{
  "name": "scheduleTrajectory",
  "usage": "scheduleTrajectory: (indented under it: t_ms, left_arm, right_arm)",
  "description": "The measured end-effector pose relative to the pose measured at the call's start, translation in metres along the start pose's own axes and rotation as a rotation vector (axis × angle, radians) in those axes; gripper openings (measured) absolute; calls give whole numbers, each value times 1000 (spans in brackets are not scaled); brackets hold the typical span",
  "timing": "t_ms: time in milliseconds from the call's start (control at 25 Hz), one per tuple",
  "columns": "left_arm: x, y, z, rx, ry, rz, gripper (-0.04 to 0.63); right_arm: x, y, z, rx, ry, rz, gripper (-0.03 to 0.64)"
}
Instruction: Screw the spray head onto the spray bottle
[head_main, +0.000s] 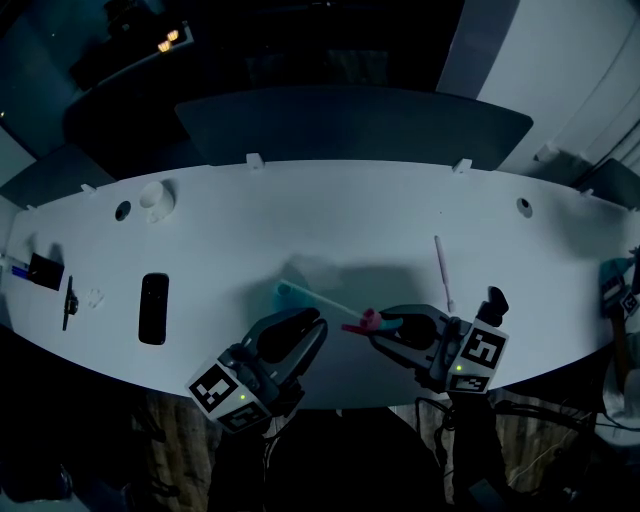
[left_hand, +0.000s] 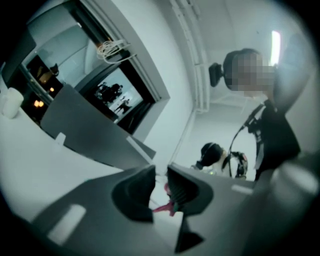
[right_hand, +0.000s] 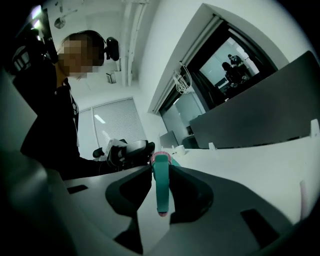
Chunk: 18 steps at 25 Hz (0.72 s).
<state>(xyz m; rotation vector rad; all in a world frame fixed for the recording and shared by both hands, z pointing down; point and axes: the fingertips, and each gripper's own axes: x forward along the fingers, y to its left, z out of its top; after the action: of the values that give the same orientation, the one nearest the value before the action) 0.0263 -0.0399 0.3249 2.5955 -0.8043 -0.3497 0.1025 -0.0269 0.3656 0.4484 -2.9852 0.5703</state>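
Note:
The spray head (head_main: 368, 321), teal with a pink trigger, hangs just above the white table (head_main: 330, 210) near its front edge. My right gripper (head_main: 385, 325) is shut on it. In the right gripper view the teal body (right_hand: 161, 185) stands upright between the jaws, a pink ring at its top. Its thin dip tube (head_main: 325, 302) runs left to a teal-tinted end (head_main: 284, 292); I cannot make out a bottle. My left gripper (head_main: 312, 328) sits just left of the head, jaws a narrow slit apart. In its own view the left gripper (left_hand: 161, 182) holds nothing; the pink trigger (left_hand: 164, 206) shows just beyond.
A thin pale tube (head_main: 441, 272) lies on the table right of centre. A black phone (head_main: 153, 307), a dark clip (head_main: 69, 300) and small items (head_main: 44, 270) lie at the left. A white cup (head_main: 157, 198) stands at the back left. A grey partition (head_main: 350, 125) runs behind the table.

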Motion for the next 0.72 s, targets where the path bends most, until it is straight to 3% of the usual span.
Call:
scheduleTrajectory:
  t_ms: [200, 320, 520, 720]
  left_arm:
    - [13, -6, -4, -59, -16, -55, 71]
    - [18, -9, -4, -63, -23, -70, 21]
    - [19, -10, -5, -69, -11, -89, 25]
    - [19, -8, -7, -58, 15, -86, 101]
  right_arm:
    - [15, 19, 2, -3, 15, 78, 97]
    - [19, 20, 1, 18, 6, 83, 97]
    - [16, 16, 1, 12, -3, 68, 97]
    - [11, 14, -1, 3, 25, 71, 97]
